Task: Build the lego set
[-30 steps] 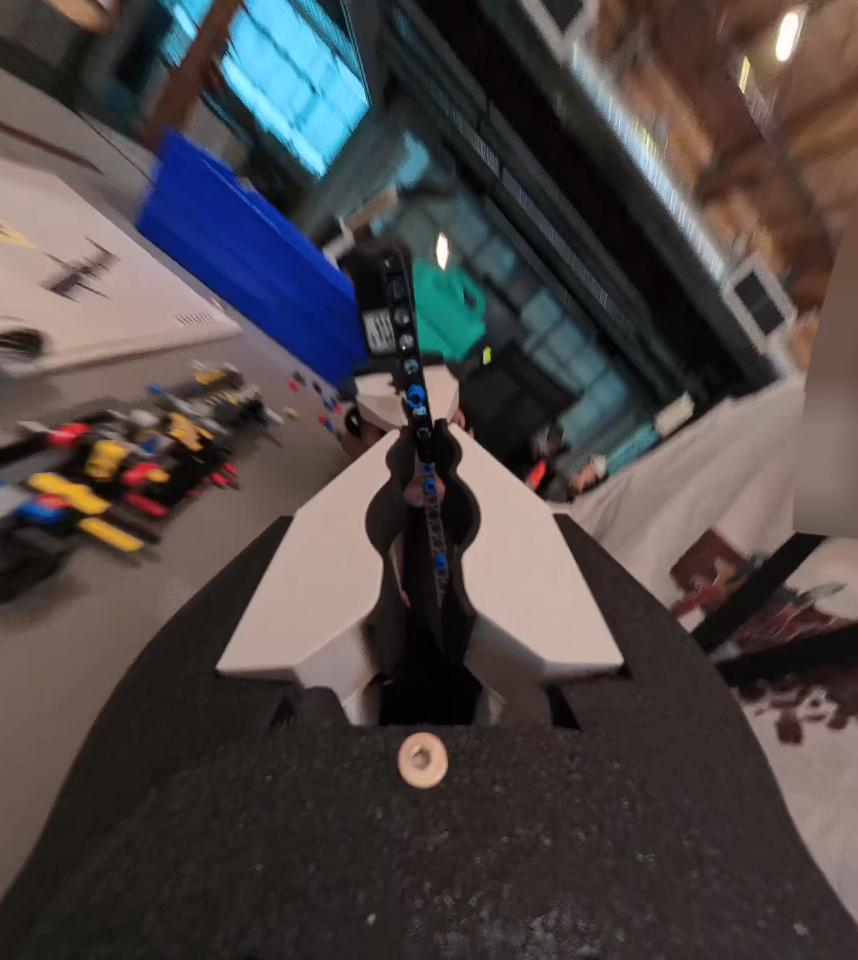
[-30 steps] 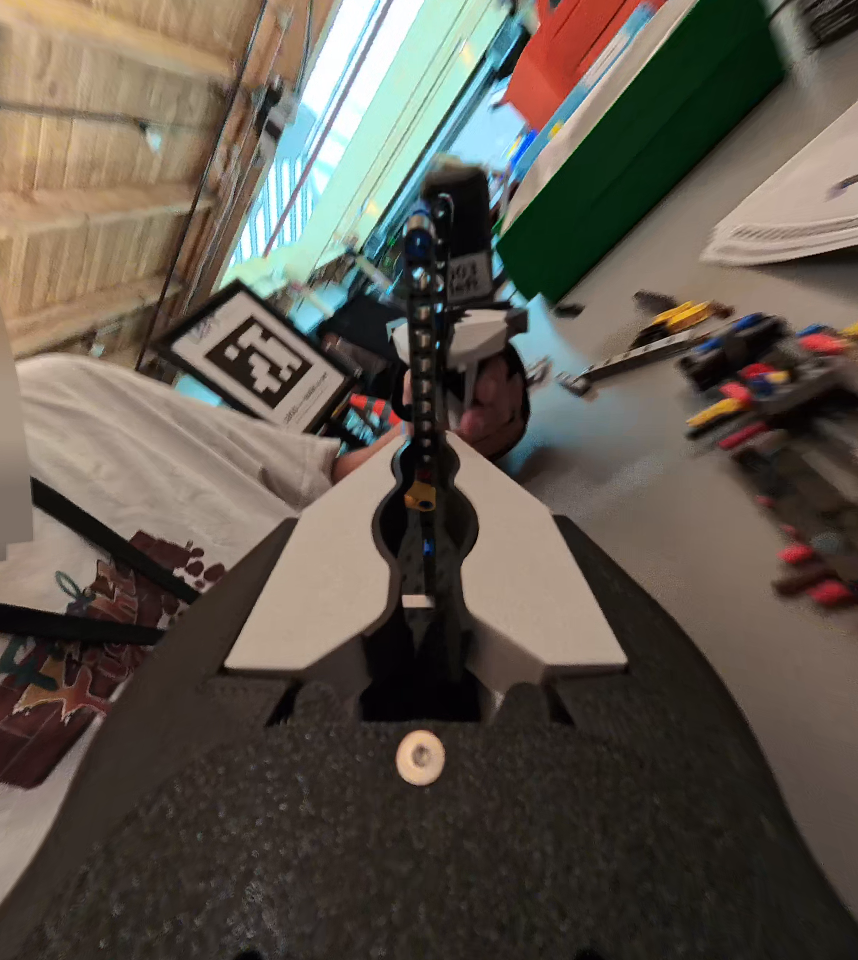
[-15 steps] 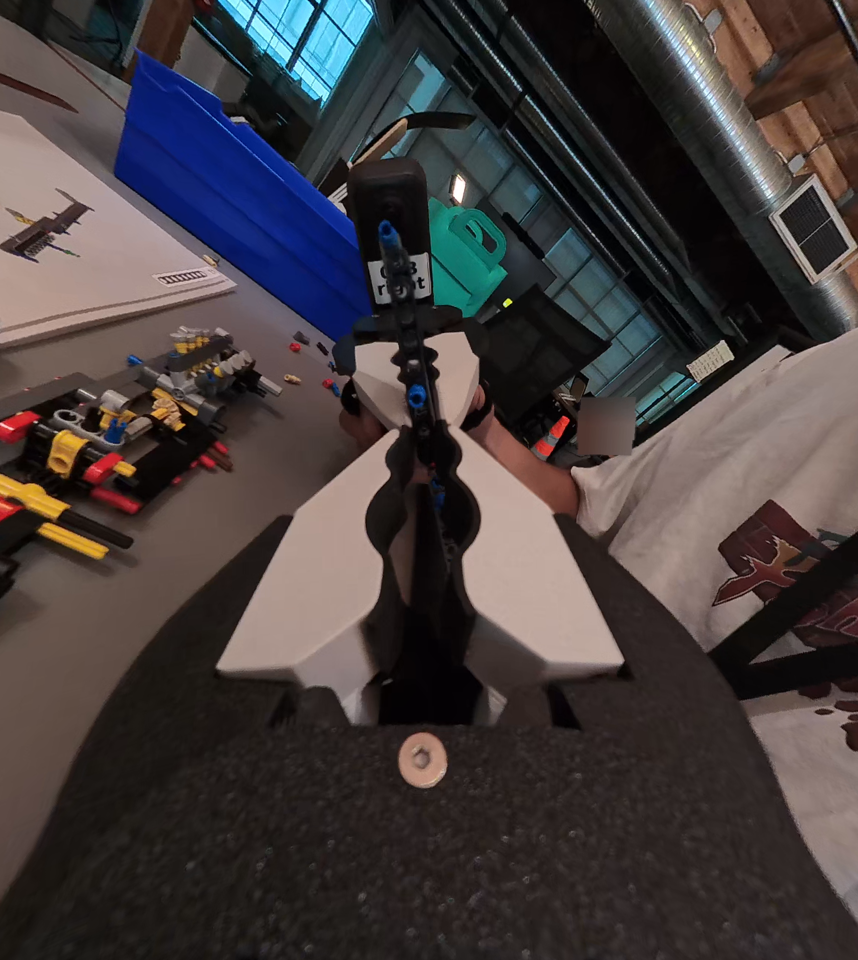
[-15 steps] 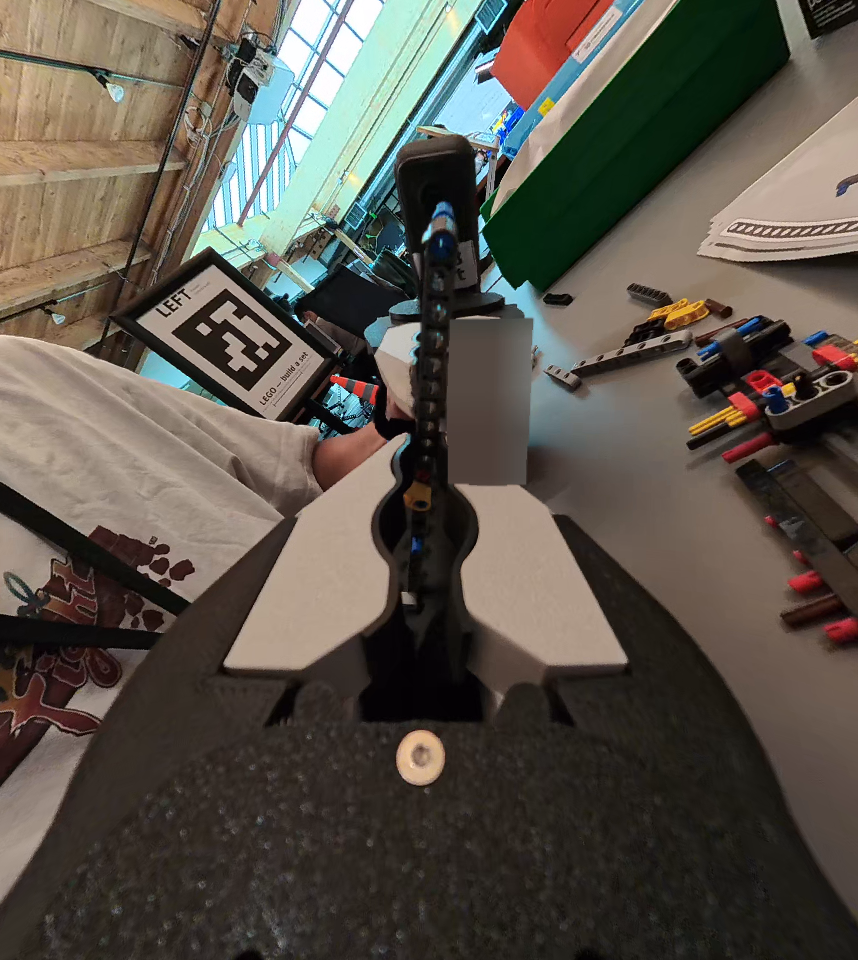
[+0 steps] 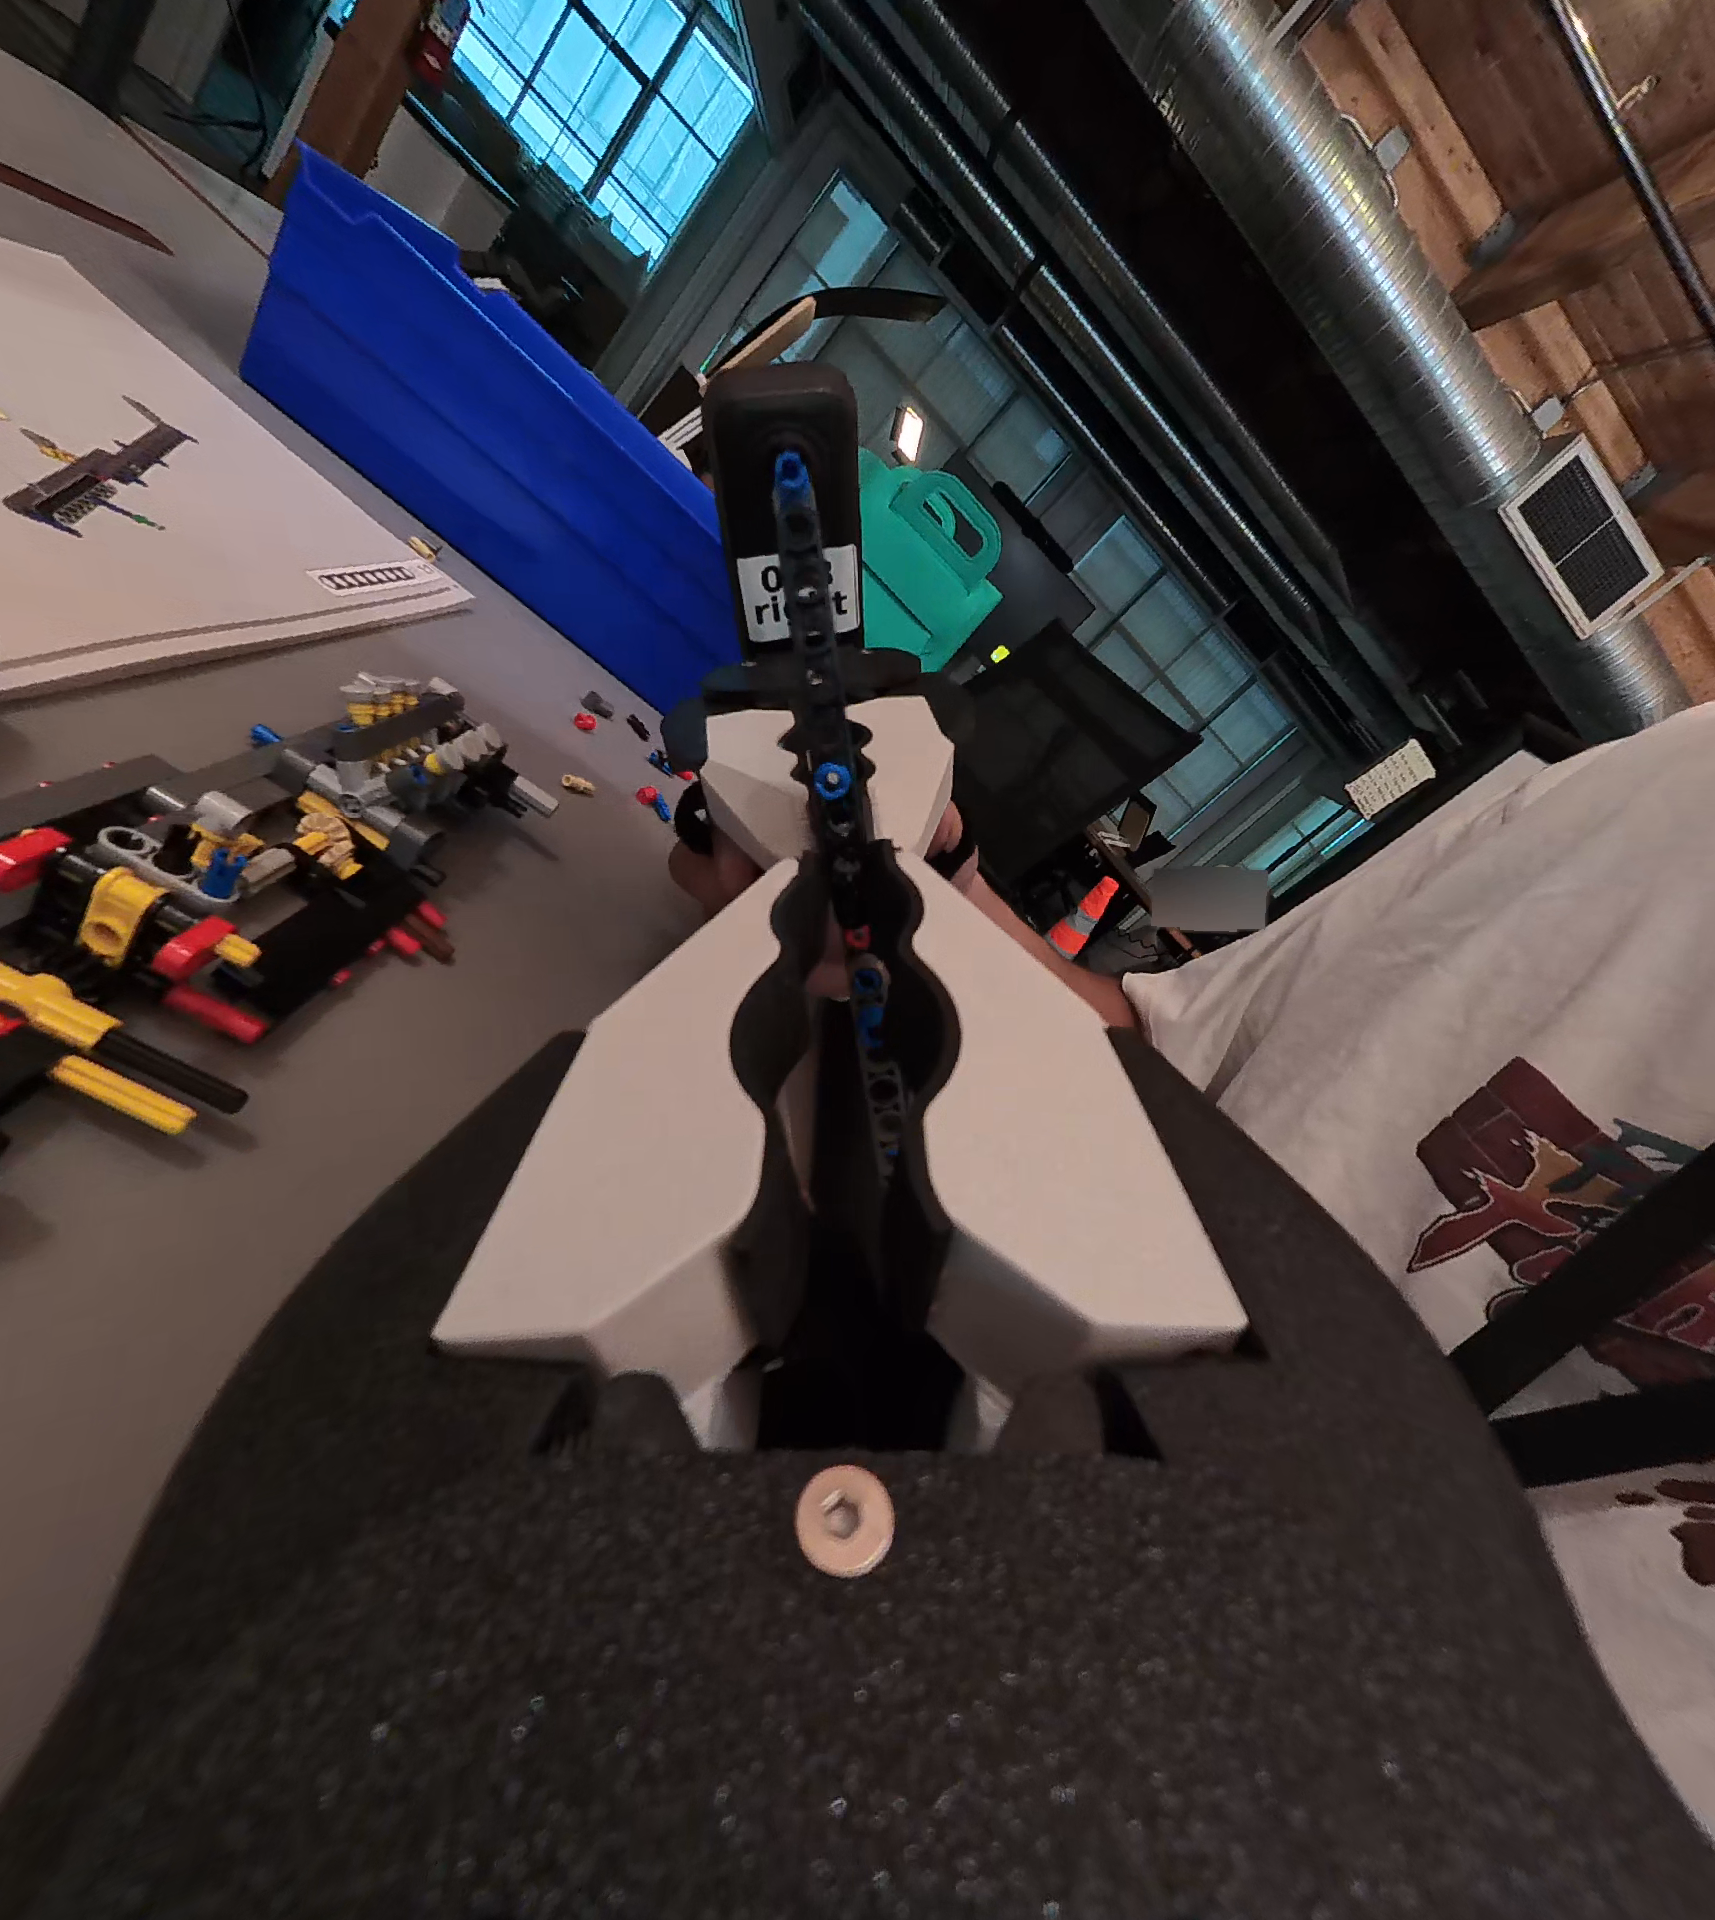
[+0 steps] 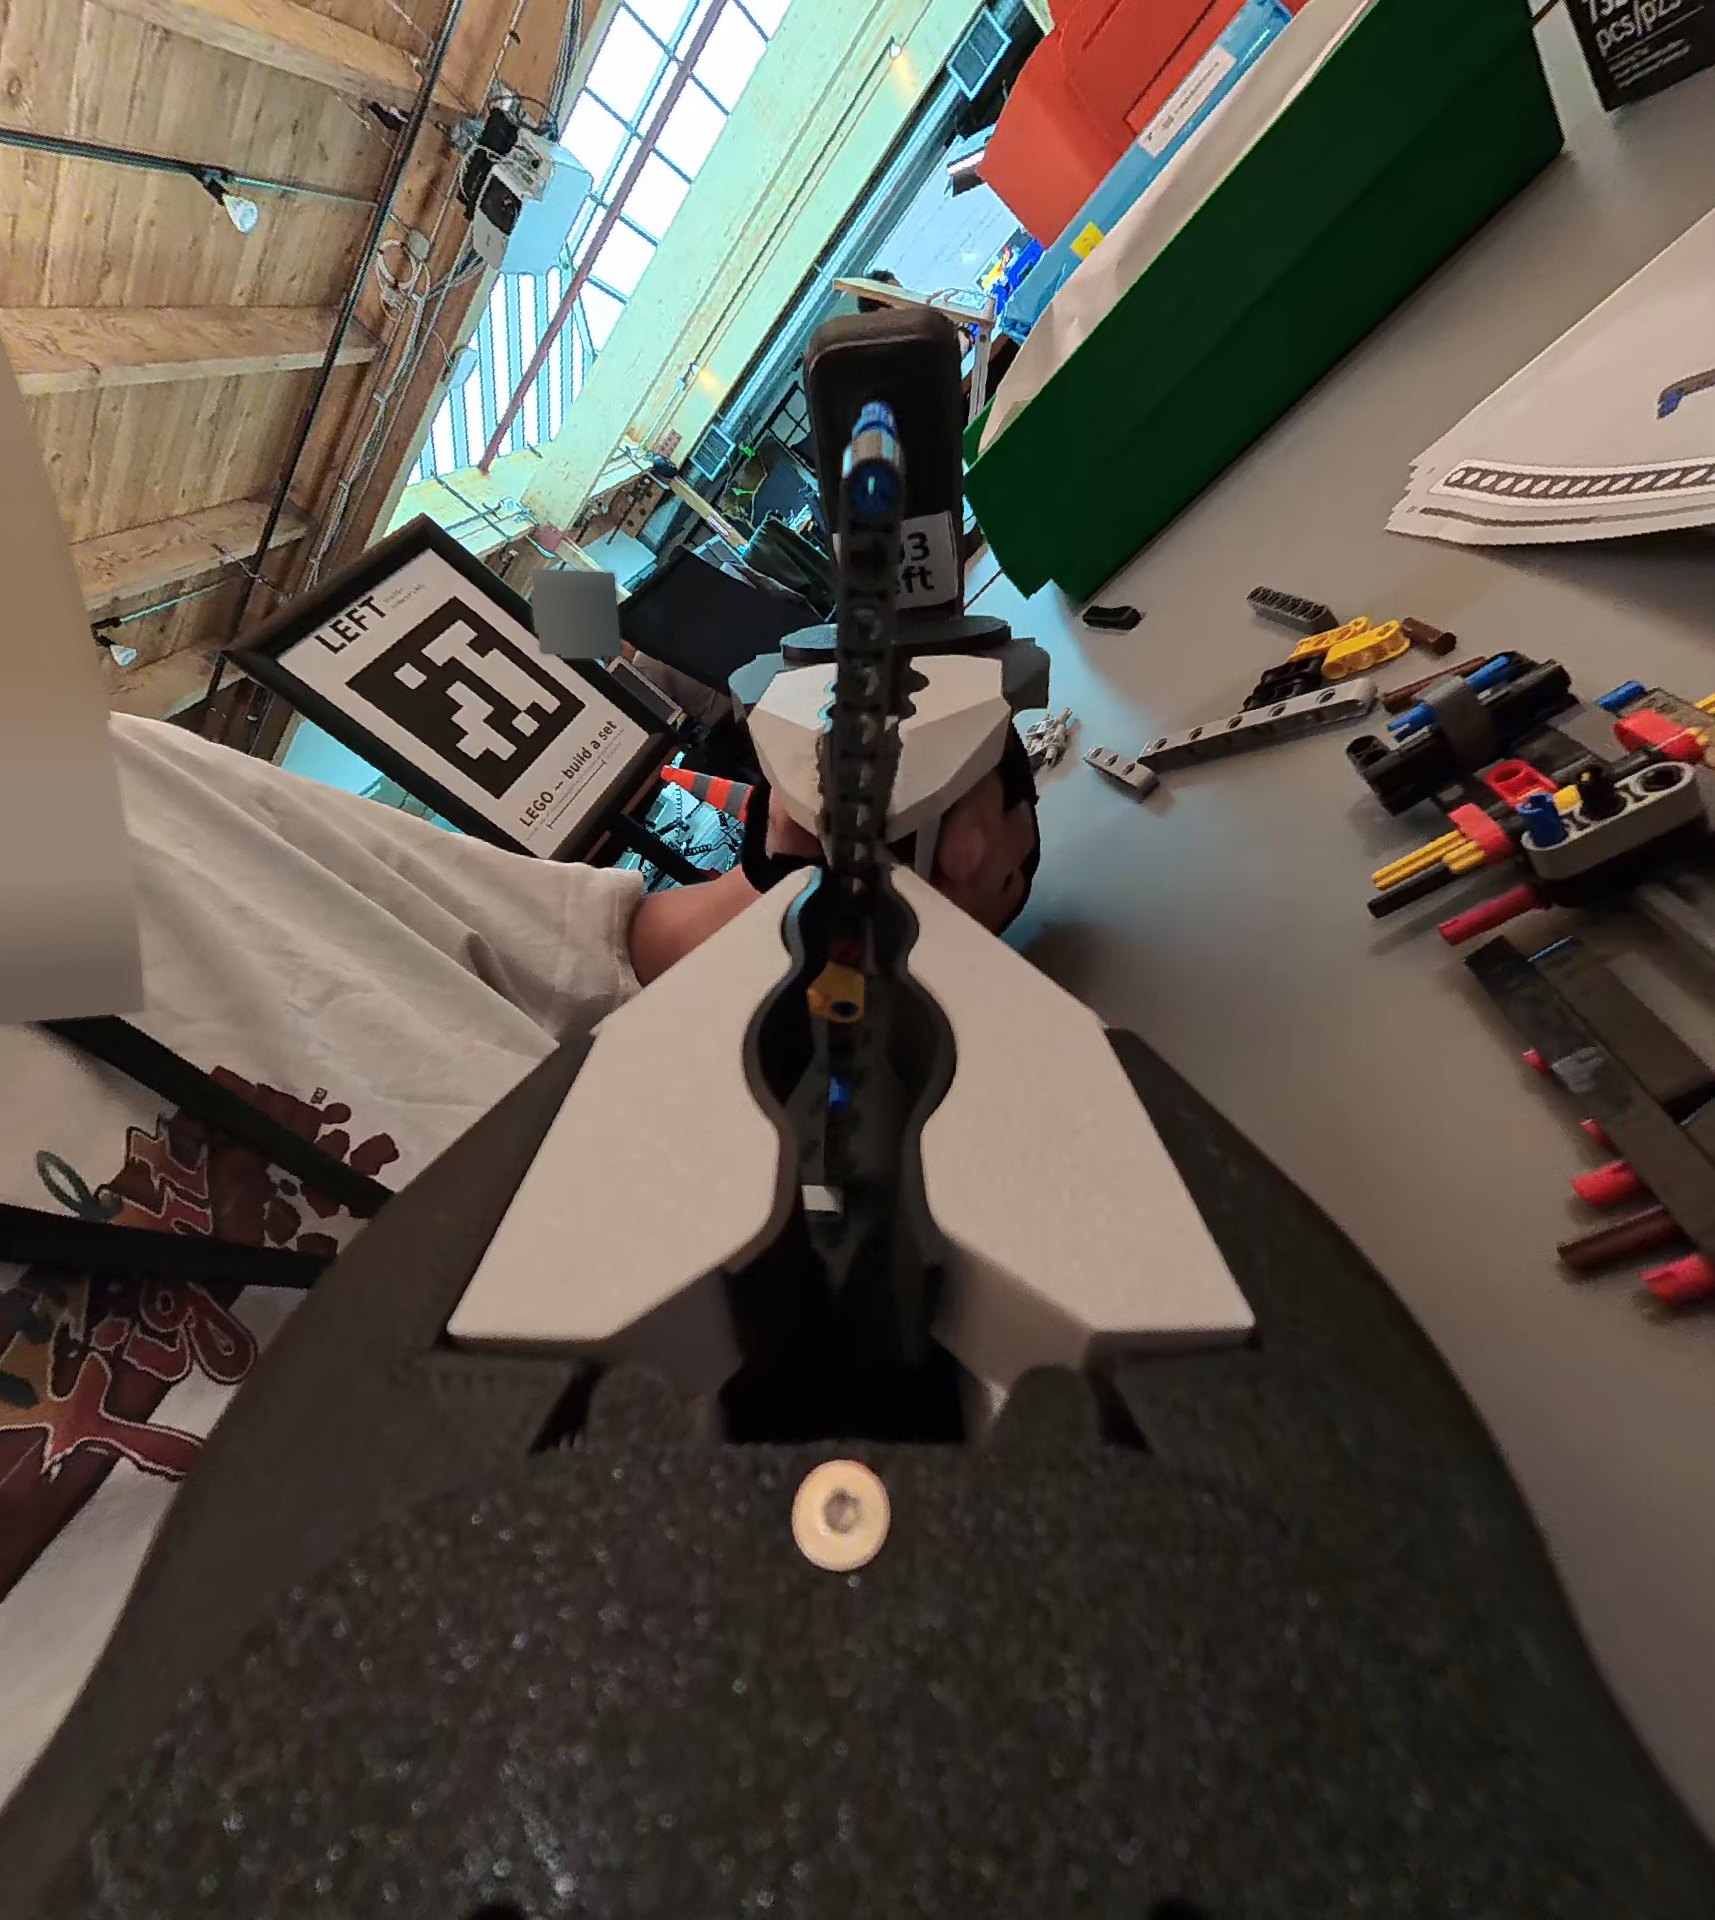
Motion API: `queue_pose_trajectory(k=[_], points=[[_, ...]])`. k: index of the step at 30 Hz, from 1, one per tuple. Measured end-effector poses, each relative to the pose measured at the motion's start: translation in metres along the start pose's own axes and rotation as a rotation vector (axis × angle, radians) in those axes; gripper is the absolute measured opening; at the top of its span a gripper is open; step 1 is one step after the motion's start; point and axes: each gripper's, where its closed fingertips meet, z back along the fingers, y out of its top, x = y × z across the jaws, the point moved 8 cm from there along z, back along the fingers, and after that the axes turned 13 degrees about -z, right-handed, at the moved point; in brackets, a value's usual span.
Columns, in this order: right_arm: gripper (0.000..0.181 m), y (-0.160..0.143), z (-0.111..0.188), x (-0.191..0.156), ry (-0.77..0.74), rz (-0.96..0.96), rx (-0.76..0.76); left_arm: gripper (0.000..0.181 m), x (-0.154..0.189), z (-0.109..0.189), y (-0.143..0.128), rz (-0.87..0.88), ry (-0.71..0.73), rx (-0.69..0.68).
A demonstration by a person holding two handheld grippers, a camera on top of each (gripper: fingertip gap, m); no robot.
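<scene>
Left gripper [image 5: 848, 883]: fingers pressed onto a long black lego beam [image 5: 811, 665], which runs up out of the tips with blue pins along it and one at the top end. Right gripper [image 6: 858, 883]: same story, pinched on that beam [image 6: 863, 665] from the opposite end, fingers nearly together around it. Each gripper shows head-on in the other's view, right gripper [image 5: 827, 784] just beyond the left's tips, left gripper [image 6: 879, 748] just beyond the right's. Beam spans between them, held above the grey table [image 5: 157, 1299], not touching it. A yellow piece [image 6: 837, 992] sits on the beam inside the right gripper's finger hollow.

Relative to the beam, left wrist view: partly built lego assembly [image 5: 157, 914], black with yellow, red and grey parts, lies on the table well to the left; open instruction booklet [image 5: 136, 520] beyond that; blue bin [image 5: 479, 416] behind the booklet. A few loose small pieces [image 5: 614, 727] on the table near the beam's left side.

Right wrist view: the same assembly [image 6: 1559, 831] lies to the beam's right, a loose grey beam [image 6: 1248, 727] between them; green bin [image 6: 1248, 332] farther back. Framed marker sign [image 6: 458, 686] to the beam's left, person's white printed shirt [image 6: 261, 987] below it.
</scene>
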Motion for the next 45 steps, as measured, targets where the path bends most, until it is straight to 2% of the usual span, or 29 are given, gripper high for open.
queue_pose_trajectory(k=[10,17,32,41,43,45], points=[[0.006,0.0001,-0.0009,-0.0002,0.012,-0.015,0.002,0.007,0.0043,-0.0006,0.0006,-0.06,0.046,0.01],[0.005,-0.0007,0.0007,0.0041,-0.014,-0.043,-0.006,0.007,-0.0002,-0.002,-0.0015,-0.029,0.044,-0.025],[0.006,-0.0018,-0.0016,-0.0018,-0.018,0.03,-0.014,0.007,0.003,-0.0045,-0.0005,-0.031,0.0,-0.059],[0.012,-0.0016,-0.0019,-0.0007,-0.023,0.016,-0.006,0.007,0.0024,-0.0048,-0.0011,-0.031,0.007,-0.068],[0.03,-0.0019,-0.001,-0.0017,-0.004,0.007,-0.013,0.007,0.0005,-0.0055,-0.0028,-0.025,0.018,-0.086],[0.03,-0.0028,0.0007,0.0004,-0.031,0.012,-0.026,0.007,-0.001,-0.0072,-0.0047,-0.016,0.022,-0.107]])
